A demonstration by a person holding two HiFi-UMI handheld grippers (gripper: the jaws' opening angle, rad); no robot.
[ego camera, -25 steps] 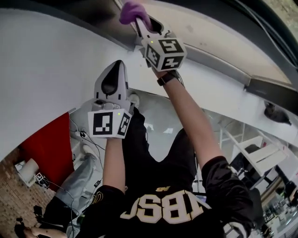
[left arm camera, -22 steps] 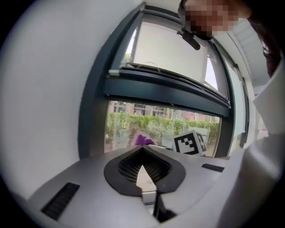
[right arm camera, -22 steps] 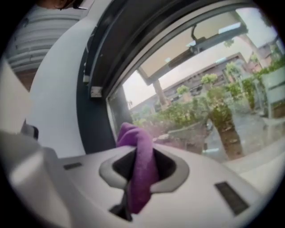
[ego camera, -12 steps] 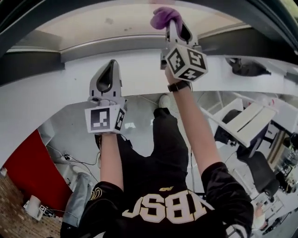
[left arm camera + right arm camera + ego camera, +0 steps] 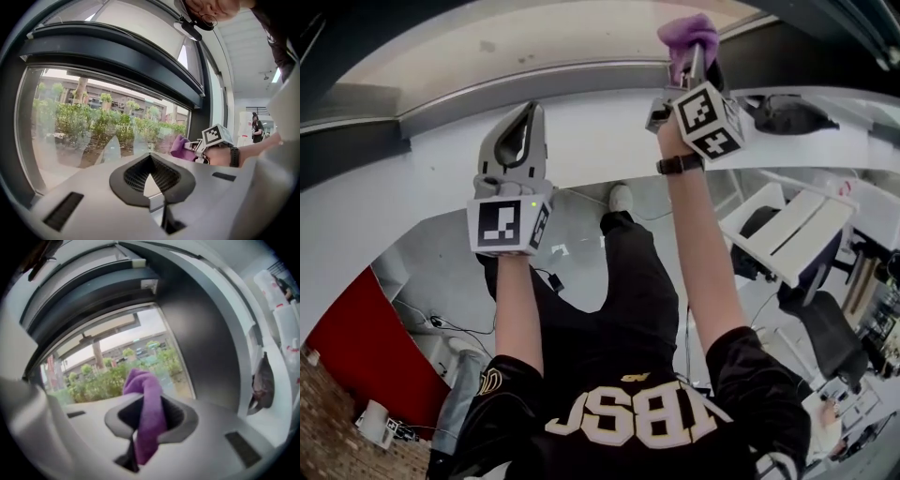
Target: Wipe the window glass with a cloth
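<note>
Two-handed here. Clamped the right gripper (image 5: 149, 401) shut on a purple cloth (image 5: 144, 385), pinching it between the jaws, with a rounded wad bulging past the tips and a strip running back down the slot. Held that wad low at the right-hand end of the window glass (image 5: 117, 357), just beside the dark upright of the frame (image 5: 206, 343); could not tell whether cloth and pane touched. In the head view, found the same gripper high at the right, with its marker cube (image 5: 709, 117) below the cloth and a black wristband (image 5: 680, 164) on the arm behind it.

Held the left gripper (image 5: 150, 158) with jaws together, tips meeting in a point and nothing between them. Pointed it at the glass further left, apart from the right gripper and clear of the cloth.

Through the pane, made out green shrubs (image 5: 93, 126), tree trunks and low buildings. Above the pane, noted a dark horizontal frame bar (image 5: 117, 61); below it, in the head view, a white sill (image 5: 600, 122). Far right, past the upright, spotted a dark object (image 5: 262, 380) against the white wall, its kind not clear.

Lower in the head view, saw a black jersey (image 5: 628, 412) with white lettering, and a red panel (image 5: 347, 347) at the left.
</note>
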